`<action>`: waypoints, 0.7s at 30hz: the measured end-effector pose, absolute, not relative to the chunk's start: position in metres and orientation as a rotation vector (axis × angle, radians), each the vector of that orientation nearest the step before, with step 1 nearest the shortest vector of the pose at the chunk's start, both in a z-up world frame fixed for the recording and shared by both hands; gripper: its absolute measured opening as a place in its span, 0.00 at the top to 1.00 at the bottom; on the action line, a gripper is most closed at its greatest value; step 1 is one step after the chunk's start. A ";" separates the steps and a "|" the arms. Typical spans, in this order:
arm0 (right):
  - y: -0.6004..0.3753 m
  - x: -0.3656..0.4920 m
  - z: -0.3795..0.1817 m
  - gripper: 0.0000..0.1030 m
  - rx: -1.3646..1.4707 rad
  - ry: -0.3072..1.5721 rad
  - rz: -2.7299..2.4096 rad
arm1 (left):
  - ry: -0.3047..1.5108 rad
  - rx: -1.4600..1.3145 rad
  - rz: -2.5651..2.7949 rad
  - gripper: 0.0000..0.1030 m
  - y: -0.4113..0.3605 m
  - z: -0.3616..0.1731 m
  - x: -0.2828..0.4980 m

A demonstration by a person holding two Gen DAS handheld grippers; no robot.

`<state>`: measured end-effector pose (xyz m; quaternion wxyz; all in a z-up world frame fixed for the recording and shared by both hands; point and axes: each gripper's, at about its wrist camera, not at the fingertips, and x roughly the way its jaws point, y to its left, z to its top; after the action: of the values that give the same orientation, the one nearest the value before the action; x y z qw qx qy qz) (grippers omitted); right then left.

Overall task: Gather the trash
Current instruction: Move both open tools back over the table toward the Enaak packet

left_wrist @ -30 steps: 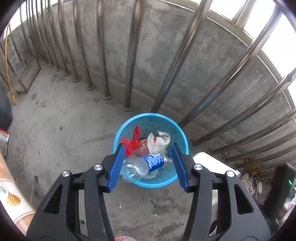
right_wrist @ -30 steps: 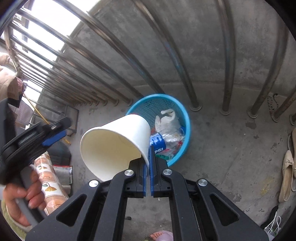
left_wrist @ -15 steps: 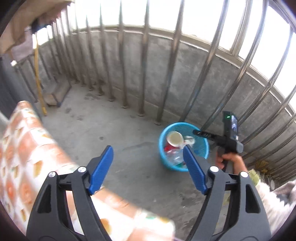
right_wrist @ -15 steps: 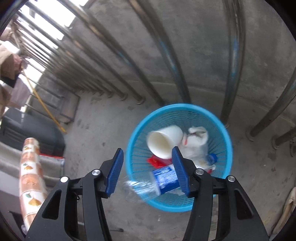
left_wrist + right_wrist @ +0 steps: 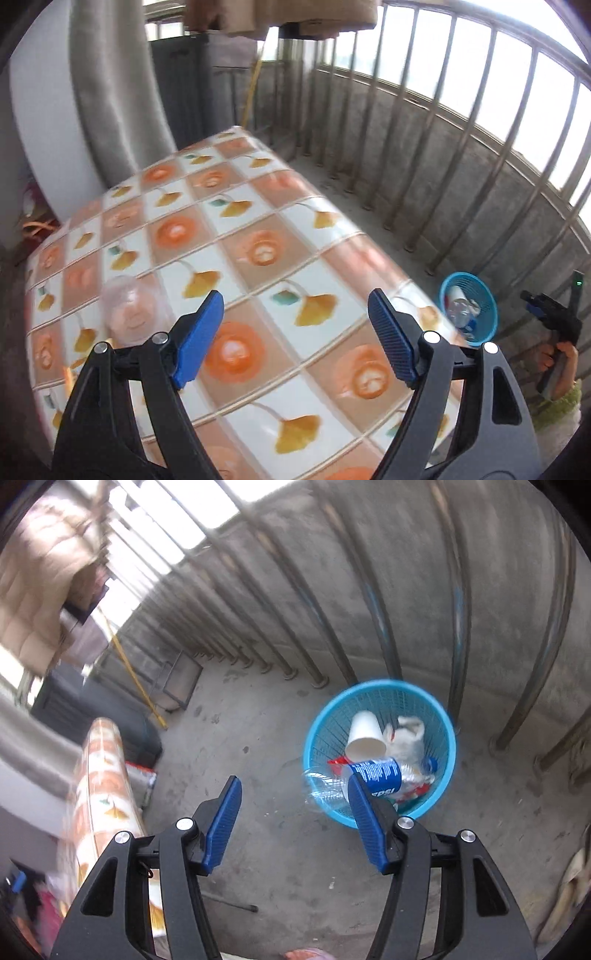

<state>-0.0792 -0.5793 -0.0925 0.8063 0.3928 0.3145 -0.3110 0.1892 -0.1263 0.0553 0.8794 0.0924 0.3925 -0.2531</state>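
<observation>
1. Landmark: the round blue plastic mesh basket [image 5: 380, 753] on the concrete floor at the foot of the metal railing.
2. Left of the basket stands a table under an orange-and-white flower-patterned cloth [image 5: 236, 266]; a clear plastic dome lid [image 5: 129, 314] sits on it.
3. The left gripper [image 5: 295, 336] hangs over that cloth, jaws wide and opening, nothing between them; the lid is just left of its left finger.
4. The right gripper [image 5: 295, 823] hangs above the floor left of the basket, jaws apart and opening, empty.
5. Inside the basket, a white paper cup [image 5: 364, 738] lies tilted, mouth toward the camera.
6. A clear plastic bottle with a blue label [image 5: 373, 775] lies across the near rim, its long axis left to right, cap rightward, base overhanging the rim beside the right finger.
</observation>
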 end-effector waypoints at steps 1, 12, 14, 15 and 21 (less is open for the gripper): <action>-0.568 -0.074 -0.082 0.40 0.798 0.682 -0.658 | 0.810 0.192 -0.485 0.26 -0.108 0.057 0.192; -0.435 0.022 0.010 0.39 0.661 0.671 -0.232 | 0.833 -0.069 -0.241 0.22 0.059 0.036 0.200; -0.398 0.050 0.023 0.39 0.618 0.689 -0.140 | 0.847 -0.093 -0.226 0.22 0.074 0.026 0.197; -0.379 0.062 0.028 0.39 0.596 0.699 -0.098 | 0.852 -0.100 -0.219 0.22 0.081 0.020 0.197; -0.290 0.123 0.034 0.39 0.520 0.805 0.069 | 0.891 -0.128 -0.214 0.22 0.114 -0.006 0.192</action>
<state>0.1231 -0.2896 0.0336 0.8868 0.2502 0.3871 0.0334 0.1917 0.1143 -0.0064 0.8949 -0.0618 0.4298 -0.1030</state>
